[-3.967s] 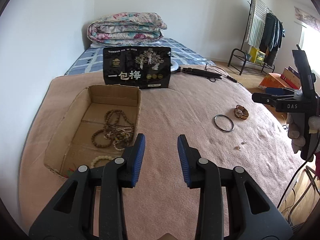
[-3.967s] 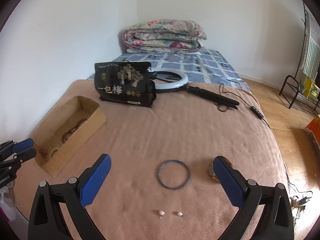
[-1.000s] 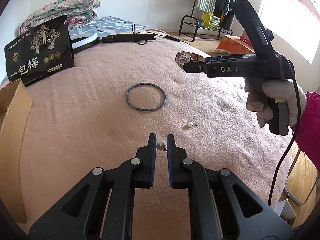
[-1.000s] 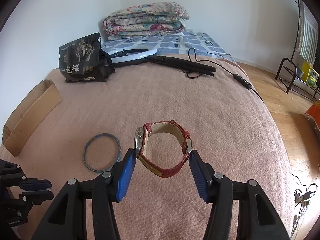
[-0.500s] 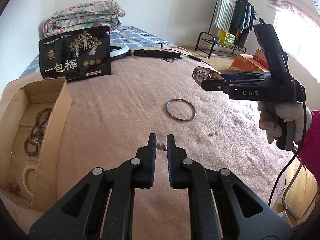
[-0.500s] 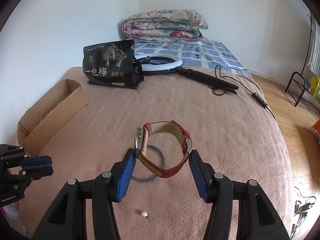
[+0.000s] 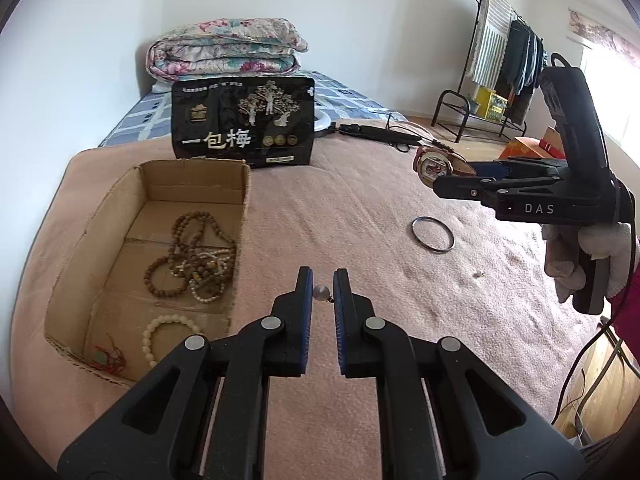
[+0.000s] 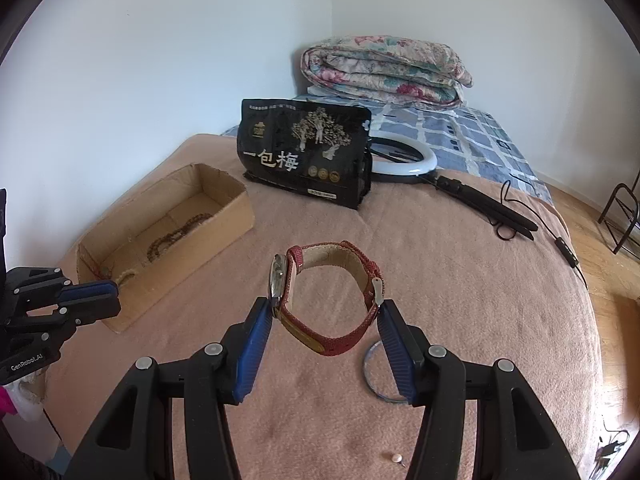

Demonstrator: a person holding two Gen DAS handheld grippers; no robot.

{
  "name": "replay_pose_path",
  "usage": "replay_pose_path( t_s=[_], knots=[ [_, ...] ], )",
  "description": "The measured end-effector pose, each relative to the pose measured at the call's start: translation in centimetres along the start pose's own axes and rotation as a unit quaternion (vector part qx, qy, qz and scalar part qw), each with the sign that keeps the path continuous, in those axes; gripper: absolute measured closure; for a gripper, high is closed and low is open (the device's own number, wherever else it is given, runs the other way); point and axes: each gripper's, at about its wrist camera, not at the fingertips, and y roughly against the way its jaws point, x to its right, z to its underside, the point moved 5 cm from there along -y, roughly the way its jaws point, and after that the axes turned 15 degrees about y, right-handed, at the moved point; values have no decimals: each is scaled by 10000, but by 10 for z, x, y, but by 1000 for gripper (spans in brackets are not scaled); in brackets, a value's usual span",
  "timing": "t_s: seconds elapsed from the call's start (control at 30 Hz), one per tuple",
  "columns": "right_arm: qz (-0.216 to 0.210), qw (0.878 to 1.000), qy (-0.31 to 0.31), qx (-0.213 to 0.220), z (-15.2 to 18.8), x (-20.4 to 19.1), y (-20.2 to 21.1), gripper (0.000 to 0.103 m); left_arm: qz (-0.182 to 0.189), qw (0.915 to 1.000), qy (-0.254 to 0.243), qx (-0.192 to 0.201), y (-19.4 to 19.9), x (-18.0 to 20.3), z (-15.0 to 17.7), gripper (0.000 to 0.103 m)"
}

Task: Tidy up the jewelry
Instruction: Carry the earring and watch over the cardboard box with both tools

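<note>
The left hand-held gripper (image 7: 321, 293) is pinching a pearl earring (image 7: 321, 292) beside the cardboard box (image 7: 192, 170), while the right hand-held gripper (image 8: 325, 322) is clamping a red watch (image 8: 328, 292) above the bed (image 8: 460, 264); a bangle (image 7: 433, 235) is lying there.

Left black two-finger gripper with blue pads (image 7: 321, 292), jaws nearly closed, pinching small pearl earring (image 7: 321, 292); right black blue-padded gripper (image 8: 326, 316), jaws clamping red-strapped wristwatch (image 8: 328, 300), held aloft by white-gloved hand (image 7: 588, 256)

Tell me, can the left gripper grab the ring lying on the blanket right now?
Probably not yet. The left gripper is already shut on a pearl earring, so its fingers are full. The bangle itself lies in the open on the blanket.
</note>
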Motion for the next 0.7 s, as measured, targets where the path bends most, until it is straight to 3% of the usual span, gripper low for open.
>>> replay_pose_path(
  t_s=[0.7],
  knots=[
    [-616, 9970, 409, 227, -73, -98, -30, 46, -805, 9932, 683, 493, 34, -129, -34, 94]
  ],
)
